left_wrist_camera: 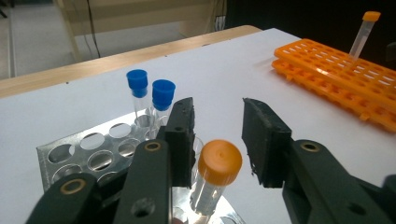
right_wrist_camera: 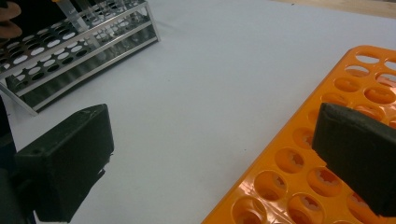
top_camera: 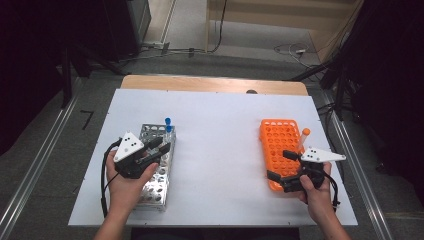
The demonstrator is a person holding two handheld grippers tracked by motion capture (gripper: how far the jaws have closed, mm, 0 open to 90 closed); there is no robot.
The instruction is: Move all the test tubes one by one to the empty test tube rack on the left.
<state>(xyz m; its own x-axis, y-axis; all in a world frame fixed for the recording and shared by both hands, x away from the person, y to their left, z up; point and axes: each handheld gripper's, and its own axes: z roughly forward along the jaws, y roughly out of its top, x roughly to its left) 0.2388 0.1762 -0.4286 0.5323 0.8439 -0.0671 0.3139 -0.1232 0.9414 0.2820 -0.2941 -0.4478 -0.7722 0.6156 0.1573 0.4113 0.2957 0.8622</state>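
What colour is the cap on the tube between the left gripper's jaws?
Orange; the cap shows best in the left gripper view.

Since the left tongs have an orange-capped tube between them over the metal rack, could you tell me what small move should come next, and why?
Probably lift the left tongs straight up and away. The orange-capped tube stands in the metal rack, with a clear gap between its cap and the pad on one side, so it looks released. Rising straight should avoid knocking the two blue-capped tubes just behind.

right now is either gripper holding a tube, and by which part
Nothing is held. The left gripper stands open around the orange-capped tube in the metal rack, pads clear of its cap. The right gripper is open and empty.
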